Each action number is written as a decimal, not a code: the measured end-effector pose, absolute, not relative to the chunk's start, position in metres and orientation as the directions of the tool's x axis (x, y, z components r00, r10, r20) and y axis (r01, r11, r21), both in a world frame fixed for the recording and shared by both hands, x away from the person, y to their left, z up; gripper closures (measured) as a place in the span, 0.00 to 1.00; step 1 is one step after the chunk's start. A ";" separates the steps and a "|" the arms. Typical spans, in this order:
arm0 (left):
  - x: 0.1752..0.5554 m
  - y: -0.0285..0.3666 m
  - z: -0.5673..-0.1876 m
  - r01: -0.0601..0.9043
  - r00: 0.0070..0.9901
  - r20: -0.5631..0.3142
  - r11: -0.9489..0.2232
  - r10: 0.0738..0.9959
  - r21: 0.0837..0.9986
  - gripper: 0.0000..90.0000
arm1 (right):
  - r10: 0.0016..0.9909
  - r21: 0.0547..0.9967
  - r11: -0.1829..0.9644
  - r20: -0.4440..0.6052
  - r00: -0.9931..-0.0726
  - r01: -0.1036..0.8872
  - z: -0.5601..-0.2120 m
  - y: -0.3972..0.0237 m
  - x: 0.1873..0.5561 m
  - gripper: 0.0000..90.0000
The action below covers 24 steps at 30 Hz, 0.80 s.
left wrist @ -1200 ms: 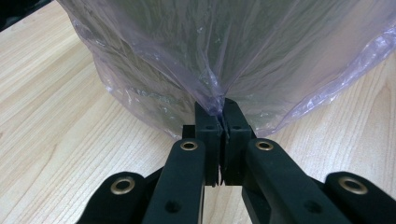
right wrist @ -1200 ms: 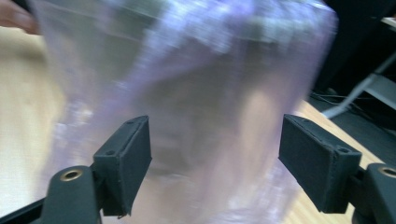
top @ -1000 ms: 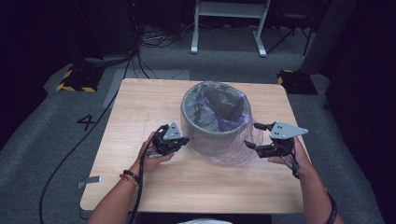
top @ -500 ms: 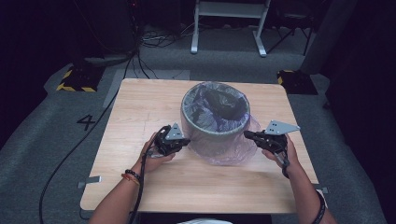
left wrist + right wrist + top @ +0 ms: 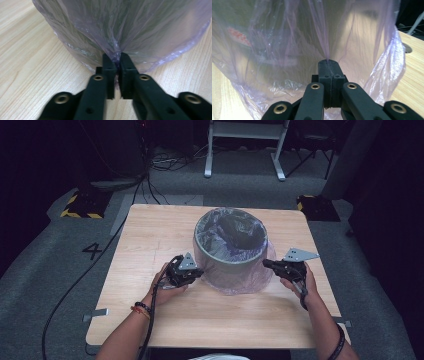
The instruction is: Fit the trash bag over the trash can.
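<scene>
With the purple bin liner (image 5: 252,279) draped down over the grey bin (image 5: 231,254) mid-table, the left gripper (image 5: 115,65) and right gripper (image 5: 328,65) each pinch its hanging skirt from opposite sides, left jaws having just eased slightly, probably to tug it evenly.

A lab or studio: dark room, grey carpet floor (image 5: 60,285), trailing cables (image 5: 165,162), hazard-striped blocks (image 5: 80,205), lone wooden surface (image 5: 150,235).
</scene>
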<state>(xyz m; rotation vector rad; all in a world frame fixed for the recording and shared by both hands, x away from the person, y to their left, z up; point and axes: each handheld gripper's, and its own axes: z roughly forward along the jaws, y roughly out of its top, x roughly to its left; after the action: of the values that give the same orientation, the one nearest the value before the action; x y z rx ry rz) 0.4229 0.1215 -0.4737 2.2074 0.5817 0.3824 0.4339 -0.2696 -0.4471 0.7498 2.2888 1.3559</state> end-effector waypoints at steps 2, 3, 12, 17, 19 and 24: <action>0.421 0.123 -0.472 0.280 0.849 0.071 -0.560 0.523 0.780 0.87 | 0.621 0.886 0.389 -0.048 -0.783 0.254 -0.447 -0.271 0.434 1.00; 0.420 0.124 -0.471 0.278 0.849 0.072 -0.557 0.524 0.782 0.84 | 0.623 0.886 0.389 -0.049 -0.781 0.255 -0.446 -0.271 0.434 1.00; 0.409 0.130 -0.462 0.306 0.839 0.024 -0.508 0.544 0.805 0.31 | 0.625 0.889 0.391 -0.064 -0.778 0.241 -0.441 -0.273 0.432 1.00; 0.401 0.137 -0.455 0.308 0.839 -0.007 -0.465 0.544 0.830 0.17 | 0.627 0.889 0.393 -0.071 -0.776 0.236 -0.438 -0.274 0.431 0.99; 0.398 0.139 -0.453 0.303 0.837 -0.002 -0.460 0.547 0.835 0.17 | 0.626 0.890 0.394 -0.077 -0.776 0.229 -0.436 -0.274 0.430 0.99; 0.391 0.143 -0.451 0.285 0.832 0.032 -0.477 0.554 0.832 0.17 | 0.631 0.892 0.391 -0.083 -0.771 0.224 -0.432 -0.276 0.428 0.92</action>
<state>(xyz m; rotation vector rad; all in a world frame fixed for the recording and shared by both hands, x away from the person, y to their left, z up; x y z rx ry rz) 0.3907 0.1435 -0.4510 2.0941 0.6131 0.3716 0.4283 -0.2762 -0.4324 0.7365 2.2441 1.3452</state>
